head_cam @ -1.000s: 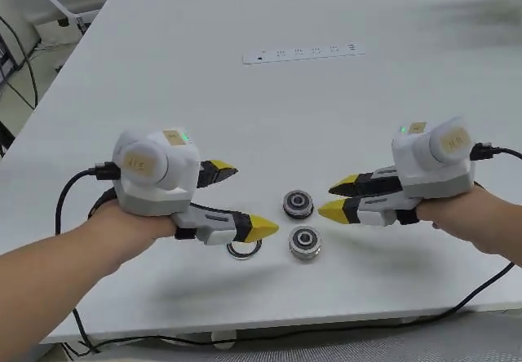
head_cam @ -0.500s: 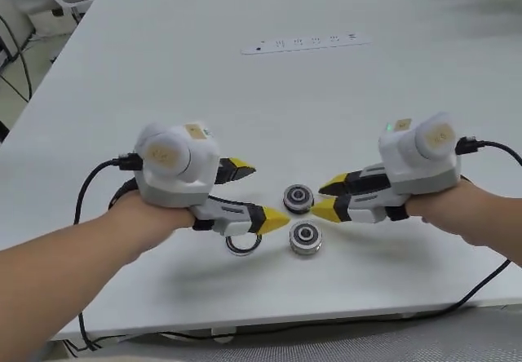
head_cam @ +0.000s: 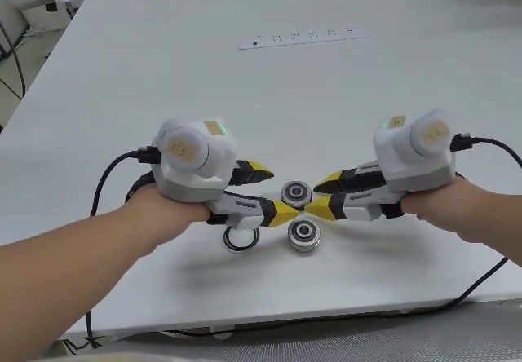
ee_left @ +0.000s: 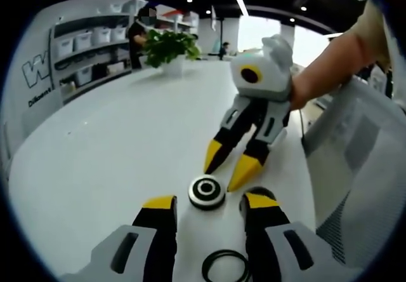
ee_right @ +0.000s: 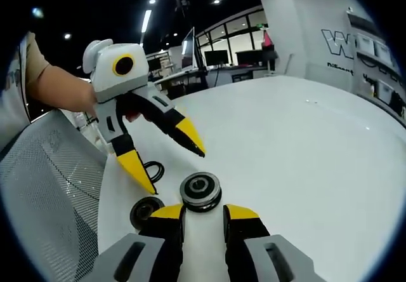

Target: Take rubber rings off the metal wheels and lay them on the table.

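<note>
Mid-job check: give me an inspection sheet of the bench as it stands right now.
Surface: white table.
Job's things: far wheel and near wheel, both metal; one loose rubber ring lying flat.
Clutter: power strip.
Grippers: left gripper open, right gripper open, tips flanking the far wheel.
Cables: left cable, right cable, both black.
Surroundings: potted plant, shelves.

Both have rounded white-and-grey housings and black jaws tipped yellow: the left gripper (head_cam: 276, 191); the right gripper (head_cam: 318, 196); a tan label (head_cam: 214, 127) sits on top of each, beside a small green light (head_cam: 382, 124); a black cable (head_cam: 114, 170) leaves each rear; the sleeve (ee_right: 25, 60) is beige and short.
</note>
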